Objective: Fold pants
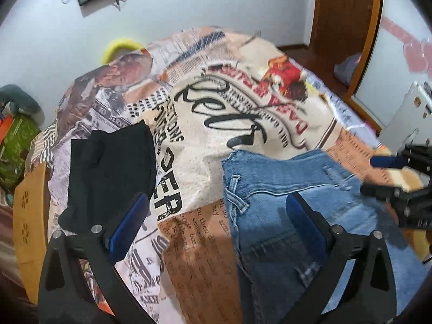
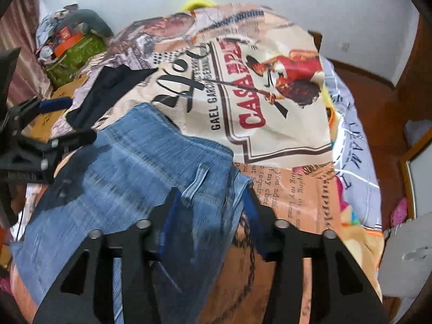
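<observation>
Right wrist view: right hand-held gripper [image 2: 213, 202] straddles the blue jeans [image 2: 129, 178] waistband edge, pads apart, not pressing. Left hand-held gripper [image 1: 216, 210] gapes wide. Jeans lie on the printed blanket [image 2: 270, 124]; black garment [image 1: 108, 172] beyond.

Soft, even daylight; fisheye bending and dark corners at the edges; motion blur smears the jeans [image 2: 140, 167] beside each claw.
</observation>
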`<control>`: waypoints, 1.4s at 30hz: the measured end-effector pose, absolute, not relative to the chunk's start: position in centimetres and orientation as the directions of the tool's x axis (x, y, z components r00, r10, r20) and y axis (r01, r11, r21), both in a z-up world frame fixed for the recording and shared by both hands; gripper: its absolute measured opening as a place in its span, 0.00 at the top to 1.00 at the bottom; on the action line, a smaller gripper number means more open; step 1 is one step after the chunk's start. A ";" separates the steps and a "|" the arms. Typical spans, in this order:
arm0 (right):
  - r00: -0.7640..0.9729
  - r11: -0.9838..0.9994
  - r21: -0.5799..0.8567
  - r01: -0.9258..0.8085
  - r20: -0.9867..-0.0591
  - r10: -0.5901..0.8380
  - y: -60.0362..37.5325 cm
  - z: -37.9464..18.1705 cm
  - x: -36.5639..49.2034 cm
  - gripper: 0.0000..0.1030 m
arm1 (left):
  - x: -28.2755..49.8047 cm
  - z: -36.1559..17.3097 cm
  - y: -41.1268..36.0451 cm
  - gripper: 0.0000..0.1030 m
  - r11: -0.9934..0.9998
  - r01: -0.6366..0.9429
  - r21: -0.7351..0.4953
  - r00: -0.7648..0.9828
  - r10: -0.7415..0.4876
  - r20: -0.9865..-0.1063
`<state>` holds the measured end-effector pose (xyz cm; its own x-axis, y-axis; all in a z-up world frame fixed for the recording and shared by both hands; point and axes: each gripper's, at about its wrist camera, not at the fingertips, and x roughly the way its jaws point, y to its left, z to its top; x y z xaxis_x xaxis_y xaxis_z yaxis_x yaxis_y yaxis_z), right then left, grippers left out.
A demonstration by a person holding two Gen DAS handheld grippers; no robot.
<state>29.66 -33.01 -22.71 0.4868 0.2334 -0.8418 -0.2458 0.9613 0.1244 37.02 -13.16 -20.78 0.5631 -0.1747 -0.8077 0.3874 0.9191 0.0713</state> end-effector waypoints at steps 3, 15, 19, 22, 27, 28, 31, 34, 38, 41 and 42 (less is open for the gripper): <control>0.507 0.958 0.135 -0.253 -0.825 0.250 -33.1 -21.7 27.7 0.46 | 35.4 -19.2 -12.7 0.00 0.921 0.384 0.057 0.585 -0.195 -0.788; 0.486 0.959 0.208 -0.191 -0.829 0.277 -34.1 -23.2 22.6 0.32 | 30.4 -20.5 -11.5 0.00 0.903 0.431 0.007 0.466 -0.215 -0.858; 0.459 0.951 0.251 -0.179 -0.834 0.306 -33.9 -24.6 22.0 0.32 | 30.2 -21.9 -11.7 0.00 0.893 0.446 -0.063 0.378 -0.251 -0.891; 0.440 0.935 0.315 -0.165 -0.824 0.355 -34.1 -25.0 22.6 0.32 | 31.0 -22.7 -12.1 0.00 0.888 0.438 -0.139 0.316 -0.297 -0.901; 0.394 0.895 0.428 -0.129 -0.806 0.442 -34.6 -26.5 23.7 0.32 | 33.2 -25.1 -12.4 0.00 0.874 0.372 -0.314 0.152 -0.391 -0.908; 0.384 0.881 0.458 -0.119 -0.797 0.466 -34.9 -26.8 23.9 0.32 | 33.5 -25.5 -12.4 0.00 0.870 0.360 -0.338 0.129 -0.405 -0.905; 0.350 0.836 0.540 -0.098 -0.768 0.537 -35.3 -27.8 24.6 0.32 | 34.0 -25.7 -12.6 0.00 0.862 0.361 -0.355 0.113 -0.418 -0.901; 0.332 0.813 0.567 -0.133 -0.747 0.576 -34.8 -28.1 25.2 0.30 | 34.3 -25.8 -13.2 0.00 0.852 0.381 -0.358 0.099 -0.422 -0.901; 0.320 0.789 0.603 -0.122 -0.729 0.606 -34.4 -28.8 26.2 0.25 | 34.8 -26.0 -14.1 0.00 0.829 0.413 -0.377 0.071 -0.442 -0.894; 0.322 0.779 0.616 -0.115 -0.718 0.616 -34.2 -29.0 26.6 0.25 | 35.0 -26.2 -14.9 0.00 0.811 0.441 -0.385 0.057 -0.453 -0.890; 0.324 0.780 0.615 -0.116 -0.719 0.615 -34.1 -29.1 26.7 0.27 | 35.1 -26.3 -15.0 0.00 0.810 0.442 -0.386 0.058 -0.455 -0.889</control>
<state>26.66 -34.13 -29.07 0.3241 0.6148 -0.7190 -0.1158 0.7801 0.6149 35.10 -15.04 -26.30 0.0584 -0.4549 -0.8886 0.4417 0.8101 -0.3856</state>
